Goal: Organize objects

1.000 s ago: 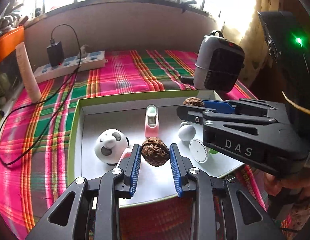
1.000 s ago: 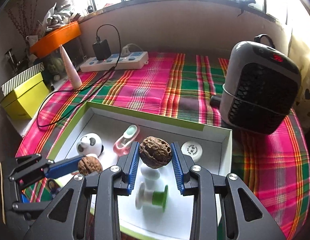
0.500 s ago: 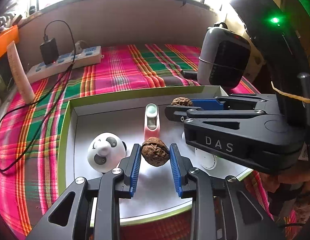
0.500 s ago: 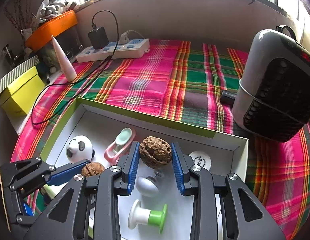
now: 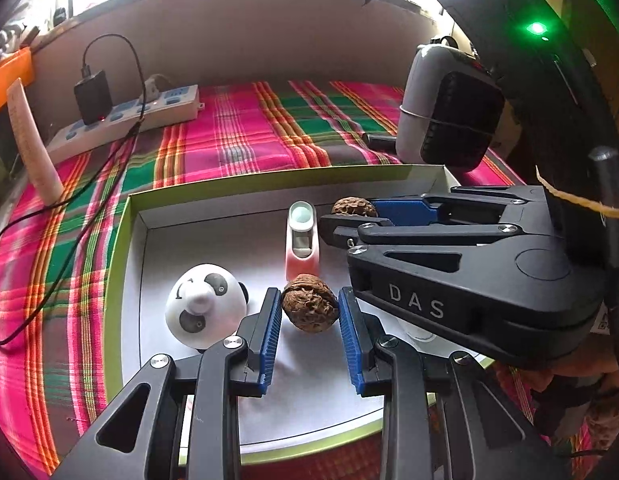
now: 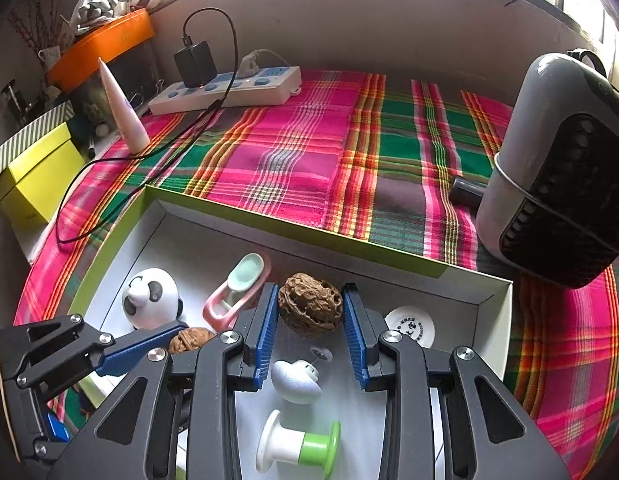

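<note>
Walnuts, one per gripper: your left gripper pinches a walnut low over the tray, just right of the panda; your right gripper clamps the second walnut farther back, above the white knob

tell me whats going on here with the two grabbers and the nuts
A person is sorting small things in a shallow box on a plaid cloth. Each hand holds tongs, and each pair is shut on a walnut above the box: the left tongs grip one walnut, the right tongs grip the other walnut. In the box lie a panda toy, a pink holder, a white disc and a green-and-white spool. Neither walnut is set down yet.
</note>
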Motion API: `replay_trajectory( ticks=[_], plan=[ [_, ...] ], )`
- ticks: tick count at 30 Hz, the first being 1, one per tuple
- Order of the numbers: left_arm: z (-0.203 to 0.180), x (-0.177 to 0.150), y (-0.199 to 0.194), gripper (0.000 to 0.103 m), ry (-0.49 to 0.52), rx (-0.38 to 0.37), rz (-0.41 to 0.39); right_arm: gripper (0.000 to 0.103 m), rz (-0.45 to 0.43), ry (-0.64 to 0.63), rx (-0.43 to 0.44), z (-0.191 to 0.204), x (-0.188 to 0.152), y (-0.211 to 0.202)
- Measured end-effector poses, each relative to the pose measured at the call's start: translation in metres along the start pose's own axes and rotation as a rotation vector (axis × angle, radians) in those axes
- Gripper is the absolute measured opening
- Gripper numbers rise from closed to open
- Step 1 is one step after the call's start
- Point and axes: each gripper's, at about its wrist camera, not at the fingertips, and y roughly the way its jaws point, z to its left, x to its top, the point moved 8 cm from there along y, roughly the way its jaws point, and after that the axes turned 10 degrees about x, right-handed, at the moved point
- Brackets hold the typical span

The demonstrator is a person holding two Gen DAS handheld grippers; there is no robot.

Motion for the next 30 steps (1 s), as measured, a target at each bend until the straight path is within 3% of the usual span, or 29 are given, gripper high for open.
replay_trajectory(
  ticks=[20, 24, 30],
  plan=[
    [0.0035, -0.0018, -0.0016, 0.031, -0.006, 0.005, 0.005, 0.034, -0.002, 0.036, -0.001, -0.0012, -0.0010, -0.0019],
    [0.0049, -0.0022, -0.0041, 0.036, -0.016, 0.001, -0.003, 0.043, -0.010, 0.052, -0.004, -0.0022, -0.0012, -0.0039],
    [0.0058, -0.0043, -0.0086, 0.036, -0.019, 0.005, -0.005, 0.045, -0.023, 0.064, 0.007, 0.0002, -0.0017, -0.0087]
  ],
)
